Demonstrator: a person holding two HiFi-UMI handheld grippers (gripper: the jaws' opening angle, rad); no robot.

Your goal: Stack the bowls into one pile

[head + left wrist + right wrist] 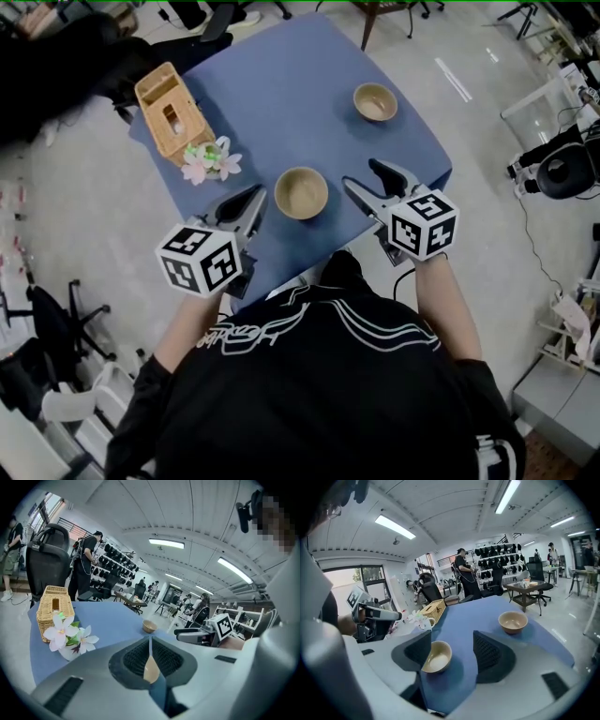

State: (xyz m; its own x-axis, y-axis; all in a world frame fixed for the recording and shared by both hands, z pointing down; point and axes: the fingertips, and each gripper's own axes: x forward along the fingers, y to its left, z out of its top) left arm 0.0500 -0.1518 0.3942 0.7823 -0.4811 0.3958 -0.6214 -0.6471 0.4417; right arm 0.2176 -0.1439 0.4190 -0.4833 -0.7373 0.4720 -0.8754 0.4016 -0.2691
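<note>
Tan near bowl (302, 193), matching far bowl (375, 102), apart

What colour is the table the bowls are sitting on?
The table is plain blue. It shows best in the head view.

**Desk** (281, 84): covered in blue cloth, seen from above as a diamond.

**Wicker box** (171, 112): has a slot in its top and stands near the desk's left corner.

**Flowers** (211, 161): pale pink and white, in a small vase just beside the box, on its near side.

**Office chair** (47, 559): black and high-backed, behind the desk's far edge.

**Person** (84, 569): in dark clothes, standing beyond the desk before a **rack** (117, 557) of dark objects.

**Low table** (527, 590): on the grey **floor** (84, 187), well apart from the desk.

**Strip lights** (165, 543): lit, on the ceiling above the desk.
</note>
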